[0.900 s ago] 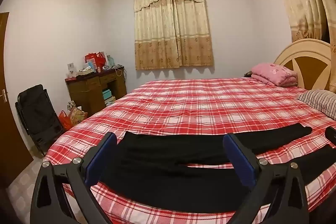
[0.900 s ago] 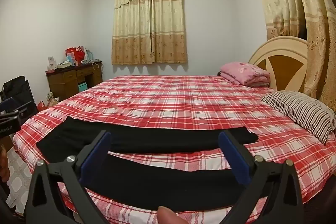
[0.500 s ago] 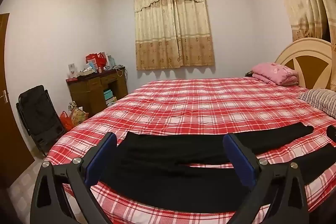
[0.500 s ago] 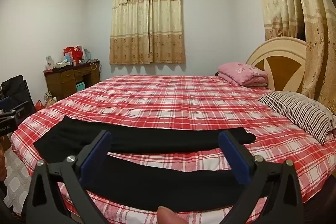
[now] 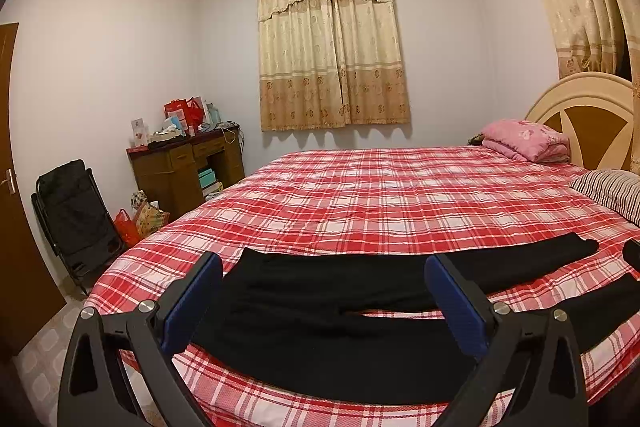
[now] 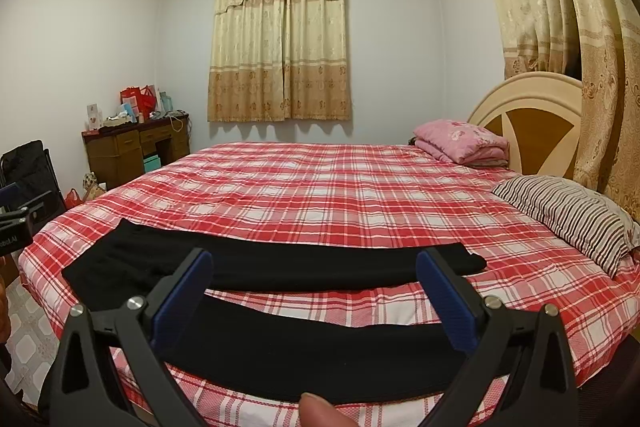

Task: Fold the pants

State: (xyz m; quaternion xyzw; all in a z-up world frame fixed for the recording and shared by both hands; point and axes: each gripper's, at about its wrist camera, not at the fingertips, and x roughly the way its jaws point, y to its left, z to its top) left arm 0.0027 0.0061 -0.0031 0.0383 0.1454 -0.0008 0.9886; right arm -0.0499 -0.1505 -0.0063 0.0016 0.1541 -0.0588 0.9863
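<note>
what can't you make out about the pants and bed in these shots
- Pants, left wrist view: near leg's end runs behind the left gripper finger and off the right edge.
- Pants, right wrist view: near hem hidden by the right gripper and a fingertip.
- Bed: near edge cut off below.

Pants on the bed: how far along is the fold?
Done: the black pants are laid flat on the plaid bed, legs spread apart. In hand: nothing; the left gripper and right gripper hover open above them. Left: every fold, starting with bringing one leg onto the other.
</note>
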